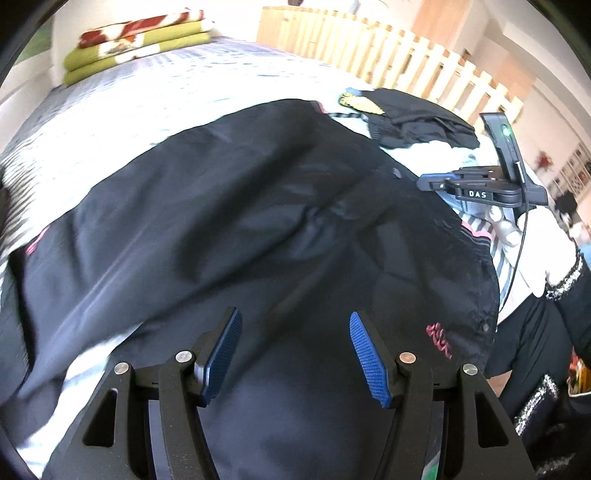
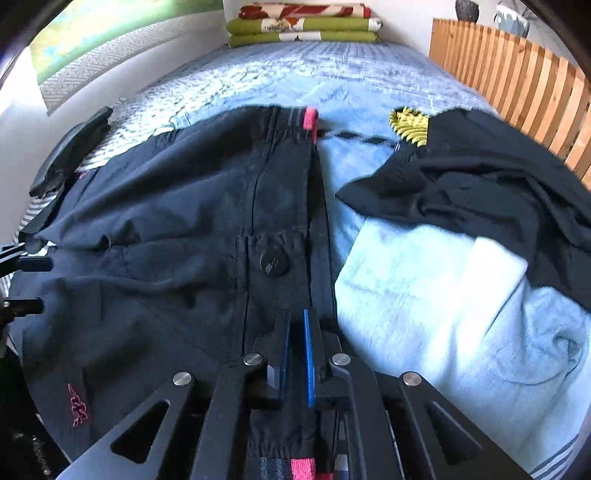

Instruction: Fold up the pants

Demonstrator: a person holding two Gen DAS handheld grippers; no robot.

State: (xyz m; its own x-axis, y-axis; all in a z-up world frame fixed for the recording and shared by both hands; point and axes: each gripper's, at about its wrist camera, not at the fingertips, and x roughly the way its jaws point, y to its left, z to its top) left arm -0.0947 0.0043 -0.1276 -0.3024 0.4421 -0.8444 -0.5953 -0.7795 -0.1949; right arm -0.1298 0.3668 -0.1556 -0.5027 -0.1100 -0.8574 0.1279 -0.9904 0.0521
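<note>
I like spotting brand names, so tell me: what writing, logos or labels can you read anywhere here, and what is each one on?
"DAS": white letters on the right gripper, seen from the left wrist camera.
Pink embroidered logo on the dark pants: lettering too blurred to read.
Round button on the pants: a mark on it, too small to read.
Yellow patch on the black garment: a pattern, no legible words.
Nothing else is readable.

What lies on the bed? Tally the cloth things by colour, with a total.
Dark: 2, the pants and a crumpled garment.
Pale blue: 1, a garment.
Green and red: 1, a stack of folded blankets.
Total: 4
</note>
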